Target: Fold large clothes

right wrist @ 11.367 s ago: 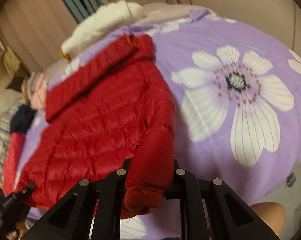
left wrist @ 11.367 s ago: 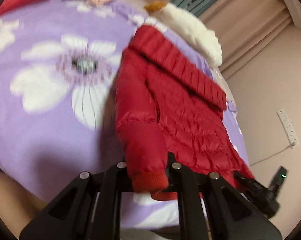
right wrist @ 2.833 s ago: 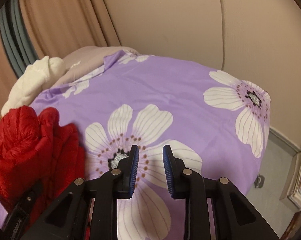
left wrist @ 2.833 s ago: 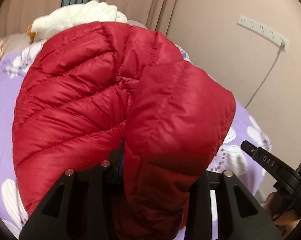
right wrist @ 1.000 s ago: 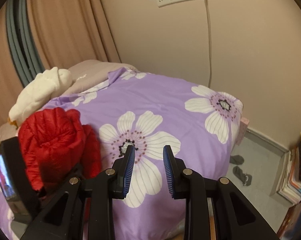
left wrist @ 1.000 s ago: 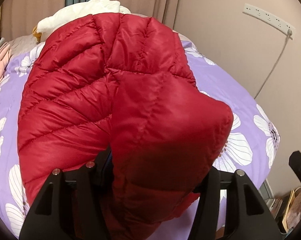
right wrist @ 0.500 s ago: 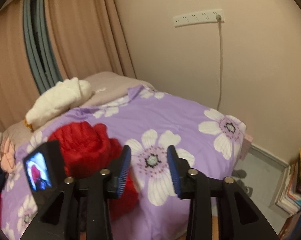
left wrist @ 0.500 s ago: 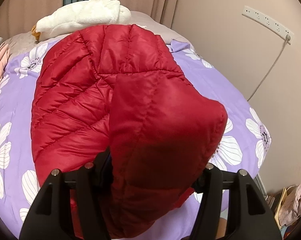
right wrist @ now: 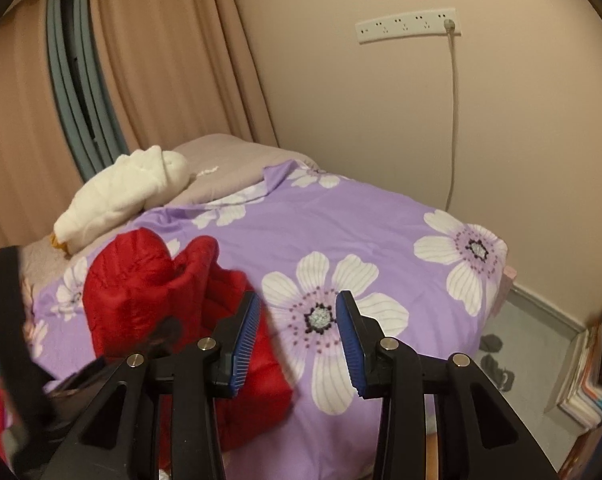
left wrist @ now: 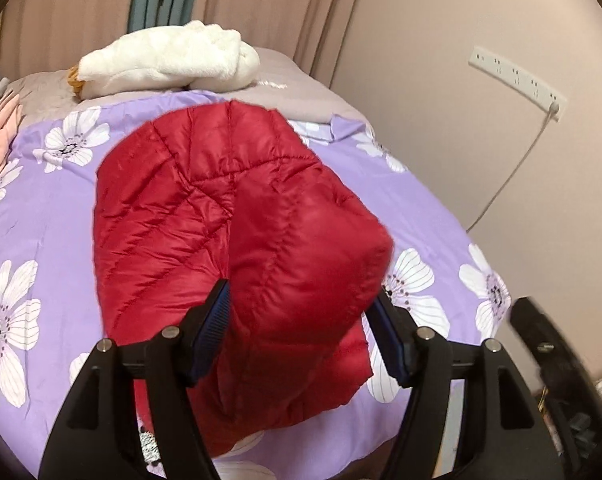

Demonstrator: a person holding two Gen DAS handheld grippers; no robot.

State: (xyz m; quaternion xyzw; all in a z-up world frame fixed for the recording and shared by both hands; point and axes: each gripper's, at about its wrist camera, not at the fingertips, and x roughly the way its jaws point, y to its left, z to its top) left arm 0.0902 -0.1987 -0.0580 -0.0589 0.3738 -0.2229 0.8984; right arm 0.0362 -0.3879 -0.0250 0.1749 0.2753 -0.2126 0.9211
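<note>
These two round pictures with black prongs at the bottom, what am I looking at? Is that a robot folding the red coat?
No robot: a person holds a two-fingered clamp in each hand, and each clamp carries a wide-angle camera that looks along its fingers. One picture is from the left gripper, the other from the right gripper.

A folded red puffer jacket lies on a bed with a purple flowered cover. A white plush toy lies near the pillow end.

The left gripper's jaws stand wide apart around a bulge of the jacket, so they look open. The right gripper is open and holds nothing, out over the cover.
</note>
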